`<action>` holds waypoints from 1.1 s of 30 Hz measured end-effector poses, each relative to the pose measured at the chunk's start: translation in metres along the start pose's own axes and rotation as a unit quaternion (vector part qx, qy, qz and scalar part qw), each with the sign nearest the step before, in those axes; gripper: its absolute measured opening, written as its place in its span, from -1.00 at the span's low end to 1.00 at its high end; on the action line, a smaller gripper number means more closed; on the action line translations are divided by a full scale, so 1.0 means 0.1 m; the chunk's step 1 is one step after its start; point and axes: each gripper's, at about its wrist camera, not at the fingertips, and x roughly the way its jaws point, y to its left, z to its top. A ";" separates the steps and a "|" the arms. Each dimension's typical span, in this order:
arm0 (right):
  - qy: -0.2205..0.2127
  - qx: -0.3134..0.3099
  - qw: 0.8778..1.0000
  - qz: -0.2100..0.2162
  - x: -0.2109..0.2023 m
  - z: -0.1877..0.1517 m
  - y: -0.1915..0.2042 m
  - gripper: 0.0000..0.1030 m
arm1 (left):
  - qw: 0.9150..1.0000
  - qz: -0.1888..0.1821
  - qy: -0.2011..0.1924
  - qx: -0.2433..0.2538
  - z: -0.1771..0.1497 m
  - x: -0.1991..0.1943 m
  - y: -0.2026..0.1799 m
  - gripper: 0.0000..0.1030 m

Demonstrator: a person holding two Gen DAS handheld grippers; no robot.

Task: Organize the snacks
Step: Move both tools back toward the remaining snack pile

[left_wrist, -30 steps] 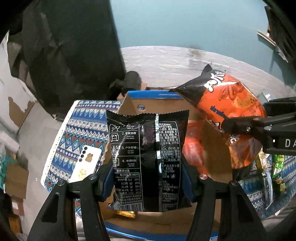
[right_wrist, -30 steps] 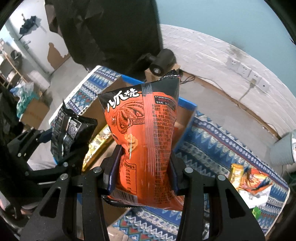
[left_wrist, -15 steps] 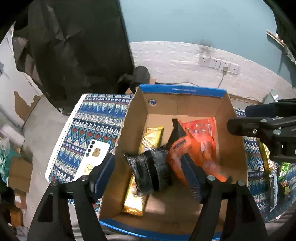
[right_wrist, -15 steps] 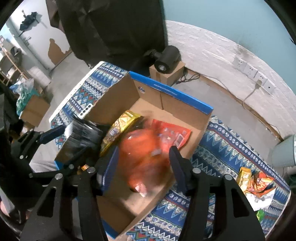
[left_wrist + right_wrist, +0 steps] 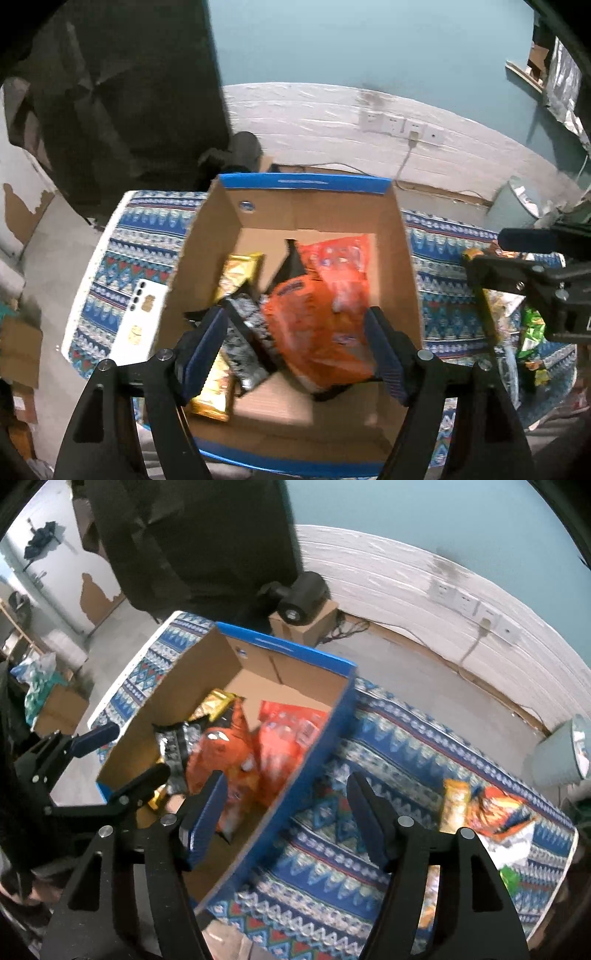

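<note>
left gripper [image 5: 295, 354]: released, fingers spread wide, nothing between them; hovering over the near half of the box.
right gripper [image 5: 286, 812]: released too, empty; straddles the box's right wall, half over the cloth.
change: a second ago each claw clamped a bag above the box, black in left, orange in right. Both are dropped now.
black bag [image 5: 245, 343]: lying in box, near-left, partly on the gold pack [image 5: 212, 391].
orange bag [image 5: 317, 332]: in box, centre, leaning on the red pack [image 5: 340, 258].
cardboard box [image 5: 303, 184]: on patterned cloth [image 5: 388, 738], four snacks inside.
remaining snacks [image 5: 480, 808]: loose pile on cloth, right of box.
phone [image 5: 142, 317]: on cloth left of box, not a snack.
meaning: two more stowed; my read, right claw goes for the pile next.
</note>
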 end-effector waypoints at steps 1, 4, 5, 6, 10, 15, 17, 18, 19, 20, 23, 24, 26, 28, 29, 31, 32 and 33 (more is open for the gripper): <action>0.001 0.004 1.000 -0.003 -0.03 -0.05 -0.07 0.33 | 1.000 -0.002 0.002 0.002 0.00 0.00 -0.04 0.51; 0.000 0.013 1.000 -0.011 -0.12 -0.16 -0.24 0.33 | 1.000 -0.008 0.006 0.017 0.00 0.01 -0.21 0.51; -0.001 0.015 1.000 -0.013 -0.15 -0.19 -0.29 0.33 | 1.000 -0.008 0.006 0.021 -0.01 0.00 -0.26 0.51; -0.002 0.018 1.000 -0.015 -0.18 -0.22 -0.34 0.33 | 1.000 -0.009 0.007 0.027 -0.02 0.00 -0.31 0.51; -0.007 0.034 0.999 -0.025 -0.30 -0.36 -0.55 0.33 | 0.999 -0.014 0.007 0.050 -0.03 -0.03 -0.52 0.51; -0.006 0.050 0.998 -0.035 -0.41 -0.54 -0.78 0.33 | 0.997 -0.017 0.010 0.078 -0.06 -0.05 -0.79 0.51; -0.006 0.053 0.998 -0.038 -0.45 -0.60 -0.85 0.33 | 0.996 -0.018 0.012 0.089 -0.07 -0.06 -0.90 0.51; -0.005 0.055 0.998 -0.039 -0.47 -0.64 -0.88 0.33 | 0.995 -0.018 0.012 0.094 -0.08 -0.06 -0.95 0.51; -0.005 0.056 0.998 -0.040 -0.48 -0.67 -0.91 0.33 | 0.995 -0.019 0.013 0.101 -0.09 -0.06 -1.02 0.51; -0.006 0.058 0.997 -0.042 -0.50 -0.71 -0.95 0.33 | 0.994 -0.020 0.013 0.105 -0.10 -0.07 -1.07 0.51; -0.005 0.064 0.997 -0.047 -0.56 -0.83 -1.06 0.33 | 0.992 -0.025 0.018 0.122 -0.14 -0.07 -1.25 0.51; -0.006 0.067 0.997 -0.049 -0.58 -0.87 -1.10 0.33 | 0.991 -0.026 0.021 0.129 -0.16 -0.06 -1.31 0.51; -0.006 0.072 0.996 -0.054 -0.61 -0.93 -1.17 0.33 | 0.990 -0.026 0.025 0.138 -0.19 -0.05 -1.42 0.51; -0.007 0.079 0.995 -0.058 -0.64 -1.00 -1.25 0.33 | 0.989 -0.028 0.033 0.145 -0.22 -0.03 -1.51 0.51; -0.006 0.086 0.995 -0.059 -0.67 -1.04 -1.31 0.33 | 0.988 -0.031 0.037 0.148 -0.24 -0.01 -1.57 0.51; -0.006 0.091 0.994 -0.060 -0.69 -1.10 -1.37 0.33 | 0.986 -0.035 0.044 0.155 -0.28 0.00 -1.67 0.51; -0.007 0.094 0.994 -0.062 -0.71 -1.15 -1.40 0.33 | 0.986 -0.034 0.045 0.158 -0.30 0.01 -1.71 0.51; -0.006 0.096 0.993 -0.065 -0.71 -1.19 -1.43 0.36 | 0.985 -0.032 0.047 0.161 -0.32 0.03 -1.75 0.51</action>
